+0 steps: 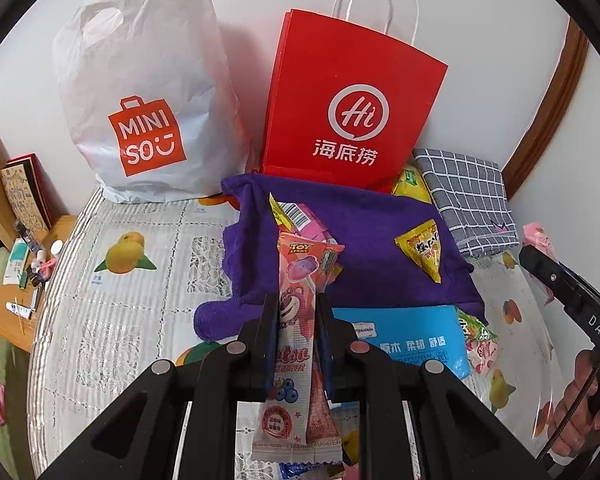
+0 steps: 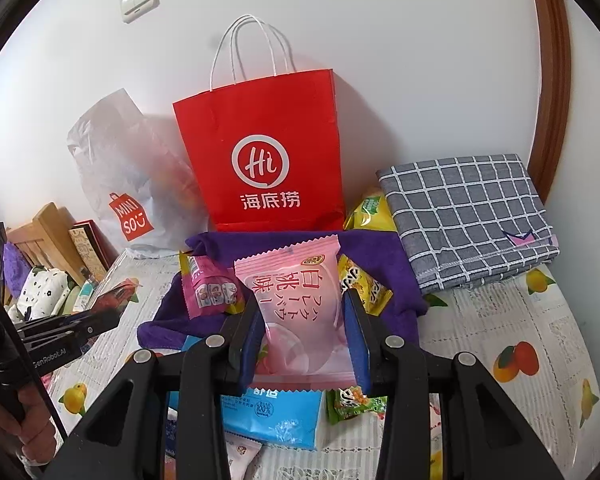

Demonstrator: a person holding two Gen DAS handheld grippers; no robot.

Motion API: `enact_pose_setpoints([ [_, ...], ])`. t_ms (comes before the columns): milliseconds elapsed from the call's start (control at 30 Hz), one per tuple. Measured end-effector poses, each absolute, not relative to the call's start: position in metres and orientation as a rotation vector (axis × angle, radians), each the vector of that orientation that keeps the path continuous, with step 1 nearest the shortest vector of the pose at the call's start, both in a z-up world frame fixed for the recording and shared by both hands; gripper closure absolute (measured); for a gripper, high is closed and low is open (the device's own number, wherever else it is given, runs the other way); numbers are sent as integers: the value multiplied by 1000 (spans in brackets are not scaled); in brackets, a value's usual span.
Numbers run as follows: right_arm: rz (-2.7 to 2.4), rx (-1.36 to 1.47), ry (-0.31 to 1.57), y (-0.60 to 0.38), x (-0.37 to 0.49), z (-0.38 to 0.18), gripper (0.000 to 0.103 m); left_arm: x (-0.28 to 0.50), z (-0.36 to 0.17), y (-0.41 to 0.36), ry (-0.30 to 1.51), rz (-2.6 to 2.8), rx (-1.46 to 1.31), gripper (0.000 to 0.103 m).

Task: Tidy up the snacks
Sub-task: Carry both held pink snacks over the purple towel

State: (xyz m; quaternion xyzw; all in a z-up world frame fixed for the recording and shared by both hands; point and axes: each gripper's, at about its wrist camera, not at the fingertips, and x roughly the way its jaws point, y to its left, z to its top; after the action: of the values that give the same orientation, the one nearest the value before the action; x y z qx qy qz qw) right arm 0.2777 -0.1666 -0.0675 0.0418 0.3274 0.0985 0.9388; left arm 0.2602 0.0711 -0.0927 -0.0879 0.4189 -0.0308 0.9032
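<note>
Leftmost, at 10 o'clock in the left wrist view: white MINISO plastic bag [image 1: 140, 92], upright against the wall, resting on the fruit-print tabletop [image 1: 112, 300].

At 12 o'clock: red Haidilao paper bag [image 1: 352, 108] with white cord handles, upright, just beside the plastic bag, base touching the far edge of the purple towel [image 1: 364, 240].

Centre: purple towel spread on the tabletop. On it, toward 11 o'clock, a pink barcode packet [image 1: 304, 220]; toward 1 o'clock, a yellow triangular snack packet [image 1: 422, 252], well apart from the pink one.

At 6 o'clock: left claw [image 1: 296, 304] clenched on a long pink Toy Story lollipop packet [image 1: 296, 320], held lengthwise between the pads, its top end above the towel's near edge.

Right of the left claw: blue tissue pack [image 1: 412, 340] flat on the tabletop, touching the towel's near edge; green-and-pink candy wrappers [image 1: 478, 340] just beside its right end.

At 2 o'clock: grey checked cloth [image 1: 468, 200], folded, with a yellow snack bag [image 1: 410, 184] between it and the red bag.

Right wrist view, at 6 o'clock: right claw [image 2: 306, 328] clenched on a pink white-peach snack packet [image 2: 296, 304], gripped by its two side edges, raised above the towel and tissue pack. Behind it, at 12 o'clock, the red bag.

Far right: person's hand [image 1: 580, 404] gripping the right handle.
</note>
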Motion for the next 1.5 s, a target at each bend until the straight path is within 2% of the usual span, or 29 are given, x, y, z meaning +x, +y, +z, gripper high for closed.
enact_pose_setpoints([
  [1500,193,73,727,-160,339,-98,65,299,-119,100,907,-33,-233,86],
])
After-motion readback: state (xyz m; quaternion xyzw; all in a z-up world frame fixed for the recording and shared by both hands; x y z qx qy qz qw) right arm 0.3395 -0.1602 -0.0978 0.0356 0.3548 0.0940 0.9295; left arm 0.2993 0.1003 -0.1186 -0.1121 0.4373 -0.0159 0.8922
